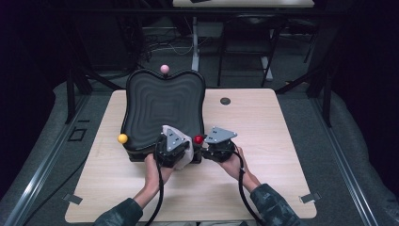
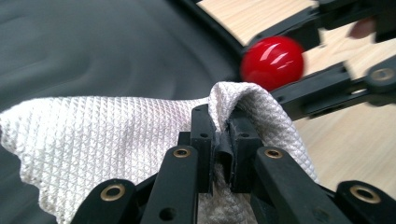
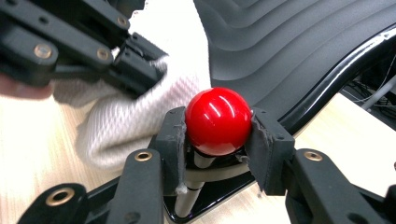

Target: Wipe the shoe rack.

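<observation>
Gripping hard at the near edge of the black ridged tray (image 1: 162,106), the left gripper (image 2: 219,133) has its fingers (image 2: 203,135) pinched fully together on a fold of the white cloth (image 2: 93,140), which drapes over the tray's near right corner. Right beside it, the right gripper (image 3: 218,133) has its fingers (image 3: 173,135) clamped either side of the red ball (image 3: 218,120), a knob on a short post at that same corner, just above the wooden table (image 1: 263,122).

Left gripper (image 1: 172,147) jaws clamped tight; right gripper (image 1: 212,145) jaws gripping, side by side, forearms converging.
</observation>
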`<state>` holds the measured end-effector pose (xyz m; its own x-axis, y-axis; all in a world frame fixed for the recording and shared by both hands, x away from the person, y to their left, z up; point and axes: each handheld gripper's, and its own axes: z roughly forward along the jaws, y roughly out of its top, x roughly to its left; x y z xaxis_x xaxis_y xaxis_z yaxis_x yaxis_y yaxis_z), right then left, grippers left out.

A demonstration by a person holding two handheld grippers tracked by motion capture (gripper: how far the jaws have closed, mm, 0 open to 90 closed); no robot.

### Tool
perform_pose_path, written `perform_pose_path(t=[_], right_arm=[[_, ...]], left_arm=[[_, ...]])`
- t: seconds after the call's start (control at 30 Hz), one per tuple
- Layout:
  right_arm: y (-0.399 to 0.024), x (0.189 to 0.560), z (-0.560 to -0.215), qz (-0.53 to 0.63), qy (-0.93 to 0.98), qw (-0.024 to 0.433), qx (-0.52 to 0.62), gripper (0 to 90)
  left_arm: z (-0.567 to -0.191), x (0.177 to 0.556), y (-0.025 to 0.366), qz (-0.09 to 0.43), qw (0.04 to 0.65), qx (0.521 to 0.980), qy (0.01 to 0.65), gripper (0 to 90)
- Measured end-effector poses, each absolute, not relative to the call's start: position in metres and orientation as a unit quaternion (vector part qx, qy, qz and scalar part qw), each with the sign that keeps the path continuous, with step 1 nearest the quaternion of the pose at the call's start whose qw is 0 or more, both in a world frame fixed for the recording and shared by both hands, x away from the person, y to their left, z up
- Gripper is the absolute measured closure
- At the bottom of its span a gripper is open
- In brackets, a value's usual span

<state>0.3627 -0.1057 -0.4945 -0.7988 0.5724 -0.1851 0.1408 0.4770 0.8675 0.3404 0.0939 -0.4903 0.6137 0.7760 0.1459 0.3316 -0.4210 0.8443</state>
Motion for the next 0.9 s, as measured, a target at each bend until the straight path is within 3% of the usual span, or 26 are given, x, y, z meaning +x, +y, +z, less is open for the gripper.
perform_pose_path(t=[0.33, 0.9], right_arm=[[-0.105, 0.363, -0.495, 0.465, 0.827, 0.233, 0.215, 60.0], [-0.106, 0.363, -0.494, 0.461, 0.829, 0.233, 0.215, 60.0]], left_arm=[[-0.486, 0.349, 0.140, 0.290, 0.394, 0.777, 0.397, 83.3], [-0.489, 0.332, 0.215, 0.338, 0.340, 0.753, 0.450, 83.3]])
